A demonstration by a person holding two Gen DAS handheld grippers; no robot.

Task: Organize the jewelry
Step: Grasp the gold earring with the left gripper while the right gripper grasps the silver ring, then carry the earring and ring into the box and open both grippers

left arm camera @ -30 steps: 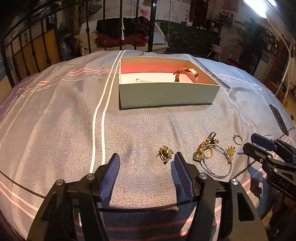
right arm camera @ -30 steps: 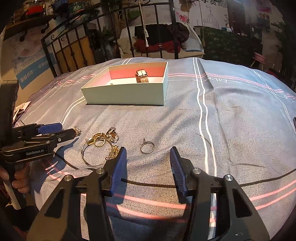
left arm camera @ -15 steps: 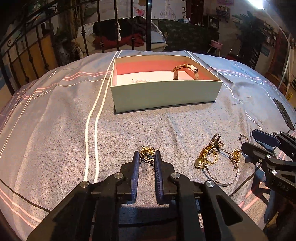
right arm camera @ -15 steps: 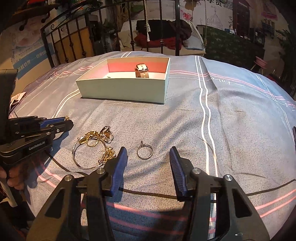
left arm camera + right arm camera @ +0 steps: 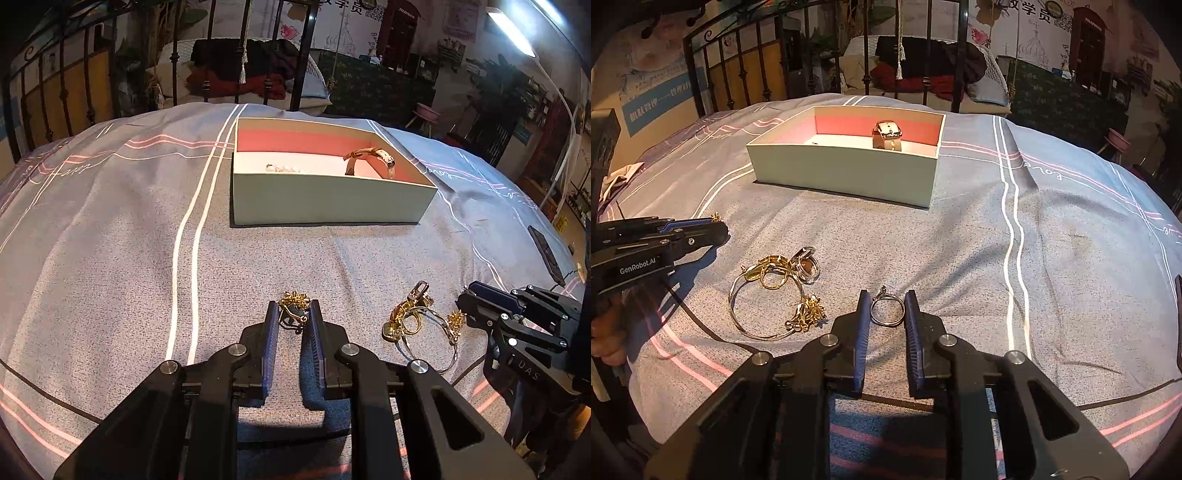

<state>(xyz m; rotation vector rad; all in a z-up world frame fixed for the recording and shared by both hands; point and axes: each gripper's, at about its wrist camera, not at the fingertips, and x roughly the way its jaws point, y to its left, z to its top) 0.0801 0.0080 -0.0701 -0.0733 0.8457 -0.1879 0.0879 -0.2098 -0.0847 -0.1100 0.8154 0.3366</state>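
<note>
Left gripper [image 5: 293,317] nipped on gold earring [image 5: 293,304]. Right gripper [image 5: 886,312] jaws have just been closing, pads now against ring [image 5: 886,312]. Both pieces on the bedspread [image 5: 110,258], box [image 5: 325,199] ahead. Risk I see: ring rolls out, or earring snags fabric.

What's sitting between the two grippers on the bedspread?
In the right wrist view: a bangle tangled with gold pieces, between left gripper and right gripper.
</note>
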